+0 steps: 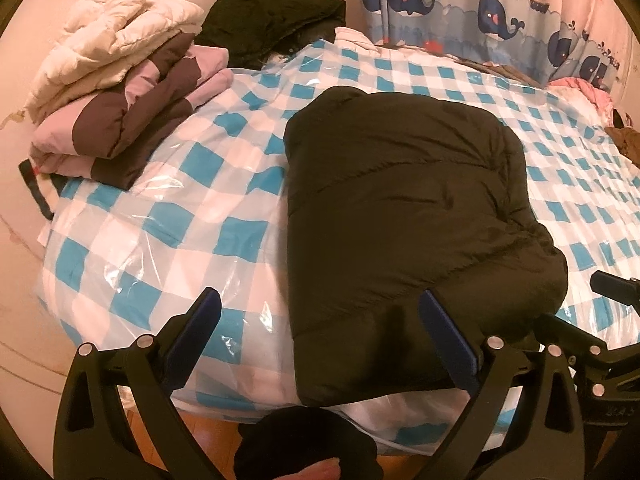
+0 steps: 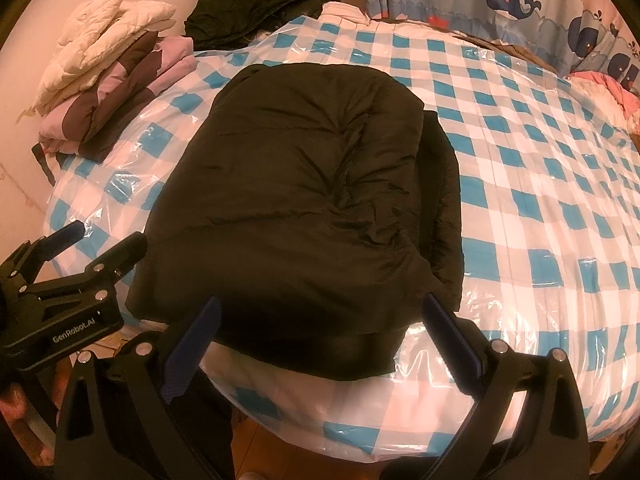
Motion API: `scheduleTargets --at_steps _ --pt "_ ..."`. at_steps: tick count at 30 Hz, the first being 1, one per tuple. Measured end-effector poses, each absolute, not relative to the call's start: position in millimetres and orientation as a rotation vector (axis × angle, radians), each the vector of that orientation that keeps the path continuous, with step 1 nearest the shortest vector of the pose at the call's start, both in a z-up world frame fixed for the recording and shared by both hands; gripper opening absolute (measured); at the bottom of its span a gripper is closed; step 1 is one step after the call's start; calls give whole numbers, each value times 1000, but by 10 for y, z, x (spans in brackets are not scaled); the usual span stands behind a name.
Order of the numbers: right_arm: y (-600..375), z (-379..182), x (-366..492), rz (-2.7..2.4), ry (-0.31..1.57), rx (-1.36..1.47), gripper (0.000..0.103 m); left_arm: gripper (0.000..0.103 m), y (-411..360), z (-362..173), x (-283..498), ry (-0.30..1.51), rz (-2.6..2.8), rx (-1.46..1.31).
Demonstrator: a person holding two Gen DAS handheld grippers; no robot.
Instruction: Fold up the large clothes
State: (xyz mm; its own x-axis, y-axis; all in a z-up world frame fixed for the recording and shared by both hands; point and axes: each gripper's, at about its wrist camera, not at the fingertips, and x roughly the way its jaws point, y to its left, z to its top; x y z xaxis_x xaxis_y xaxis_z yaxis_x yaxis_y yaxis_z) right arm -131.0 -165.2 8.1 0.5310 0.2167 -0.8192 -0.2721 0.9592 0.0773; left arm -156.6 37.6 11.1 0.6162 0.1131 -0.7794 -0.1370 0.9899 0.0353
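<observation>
A black puffy jacket [image 1: 400,208] [image 2: 312,200] lies folded into a thick rectangle on the checked bed, its near edge at the bed's front. In the left wrist view my left gripper [image 1: 320,304] is open over the jacket's near left corner, with nothing between its blue pads. Its right finger [image 1: 444,332] sits over the fabric. In the right wrist view my right gripper [image 2: 323,306] is open too and straddles the jacket's near edge, holding nothing. The left gripper [image 2: 106,236] also shows at the left of the right wrist view, just beside the jacket's left edge.
The bed [image 1: 160,220] has a blue-and-white checked cover under clear plastic. At its far left, a white quilted coat [image 1: 116,32] sits on a purple-and-brown one [image 1: 132,112]. A black garment [image 1: 272,16] lies at the back. A whale curtain [image 1: 500,4] hangs behind. Wooden floor [image 1: 224,428] lies below.
</observation>
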Motion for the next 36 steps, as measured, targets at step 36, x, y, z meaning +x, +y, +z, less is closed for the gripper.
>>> scheduleTargets --at_steps 36 --pt "-1658 36 -1304 297 975 -58 96 95 290 74 -1605 915 123 -41"
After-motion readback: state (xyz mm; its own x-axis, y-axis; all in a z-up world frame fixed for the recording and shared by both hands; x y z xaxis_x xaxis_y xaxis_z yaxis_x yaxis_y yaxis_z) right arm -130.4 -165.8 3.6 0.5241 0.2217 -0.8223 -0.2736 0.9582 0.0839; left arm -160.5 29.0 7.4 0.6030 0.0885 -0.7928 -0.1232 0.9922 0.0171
